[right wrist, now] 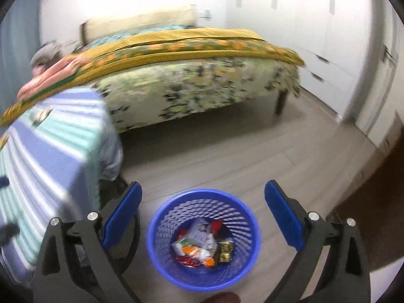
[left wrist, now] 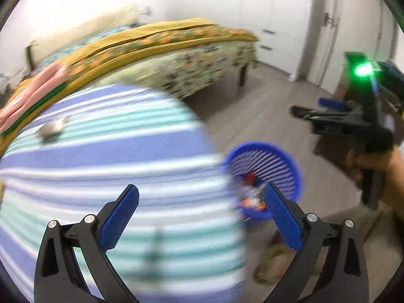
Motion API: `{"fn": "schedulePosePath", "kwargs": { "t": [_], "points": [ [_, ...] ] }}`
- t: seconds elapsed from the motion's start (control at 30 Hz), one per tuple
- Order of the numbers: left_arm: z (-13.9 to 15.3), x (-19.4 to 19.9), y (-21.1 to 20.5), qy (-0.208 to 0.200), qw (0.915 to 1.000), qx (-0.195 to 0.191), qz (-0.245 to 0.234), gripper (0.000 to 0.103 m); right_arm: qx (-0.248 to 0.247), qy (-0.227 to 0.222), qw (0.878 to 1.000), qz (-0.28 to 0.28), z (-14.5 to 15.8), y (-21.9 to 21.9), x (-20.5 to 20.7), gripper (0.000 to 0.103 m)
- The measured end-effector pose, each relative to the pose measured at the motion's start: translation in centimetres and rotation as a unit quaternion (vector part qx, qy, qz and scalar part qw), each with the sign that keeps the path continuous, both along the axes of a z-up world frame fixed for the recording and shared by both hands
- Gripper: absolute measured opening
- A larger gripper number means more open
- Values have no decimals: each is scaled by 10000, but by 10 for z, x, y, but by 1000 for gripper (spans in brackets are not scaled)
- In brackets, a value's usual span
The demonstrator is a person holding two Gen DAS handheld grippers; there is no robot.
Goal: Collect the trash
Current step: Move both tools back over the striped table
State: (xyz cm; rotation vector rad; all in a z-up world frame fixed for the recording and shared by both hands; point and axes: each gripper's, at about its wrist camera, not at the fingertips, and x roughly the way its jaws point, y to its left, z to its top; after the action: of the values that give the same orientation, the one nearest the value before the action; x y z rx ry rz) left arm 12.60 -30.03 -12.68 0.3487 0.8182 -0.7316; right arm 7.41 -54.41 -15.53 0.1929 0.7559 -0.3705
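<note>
your right gripper [right wrist: 203, 202] hangs spread and empty over the blue bin [right wrist: 202, 237] of wrappers [right wrist: 199, 246], bare floor [right wrist: 240, 151] beyond. left gripper [left wrist: 202, 202] also spread; only its view shows crumpled trash [left wrist: 51, 128] on striped cloth [left wrist: 113, 176].

- Left gripper [left wrist: 202, 214] hangs with its jaws wide apart and nothing between the blue pads [left wrist: 120, 221].
- Under it, a blue-and-teal striped cloth [left wrist: 113, 176] fills the lower left, blurred.
- One small crumpled scrap [left wrist: 51, 127] lies on the cloth, far side.
- Blue bin [left wrist: 267, 161] stands on the floor [left wrist: 265, 116] just beside the cloth's edge, with wrappers [left wrist: 252, 197] in it, partly behind the right-side pad.
- Right gripper [left wrist: 315, 108] shows at the right edge, above the bin, held by a hand [left wrist: 373, 164], green light [left wrist: 363, 70] glowing on it; its jaws are edge-on and hard to read.
- Bed [left wrist: 176, 58] with a yellow blanket behind, white cupboards [left wrist: 265, 12] beyond.
</note>
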Motion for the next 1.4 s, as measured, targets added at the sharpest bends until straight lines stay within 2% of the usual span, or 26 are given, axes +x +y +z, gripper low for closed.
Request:
{"fn": "schedulePosePath", "kwargs": {
  "t": [0.13, 0.3, 0.47, 0.6, 0.77, 0.9, 1.03, 1.4],
  "points": [
    [-5, 22, 79, 109, 9983, 185, 536, 98, 205, 13, 9965, 812, 4, 79, 19, 95],
    [-8, 55, 174, 124, 9909, 381, 1288, 98, 284, 171, 9797, 1978, 12, 193, 52, 95],
    [-9, 85, 245, 115, 9807, 494, 1886, 98, 383, 381, 9659, 2533, 15, 269, 96, 95],
    [-17, 108, 273, 157, 9753, 651, 2106, 98, 213, 563, 9584, 2789, 11, 313, 131, 95],
    [-24, 112, 283, 293, 9761, 511, 2090, 98, 88, 704, 9584, 2764, 0, 327, 153, 95],
    [-27, 115, 285, 393, 9762, 357, 2101, 98, 234, 727, 9584, 2752, -6, 325, 154, 96],
    [-27, 116, 283, 390, 9761, 371, 2104, 98, 346, 764, 9588, 2714, -8, 322, 157, 98],
    [-27, 114, 282, 401, 9762, 360, 2101, 99, 348, 768, 9588, 2711, -8, 322, 157, 99]
  ]
}}
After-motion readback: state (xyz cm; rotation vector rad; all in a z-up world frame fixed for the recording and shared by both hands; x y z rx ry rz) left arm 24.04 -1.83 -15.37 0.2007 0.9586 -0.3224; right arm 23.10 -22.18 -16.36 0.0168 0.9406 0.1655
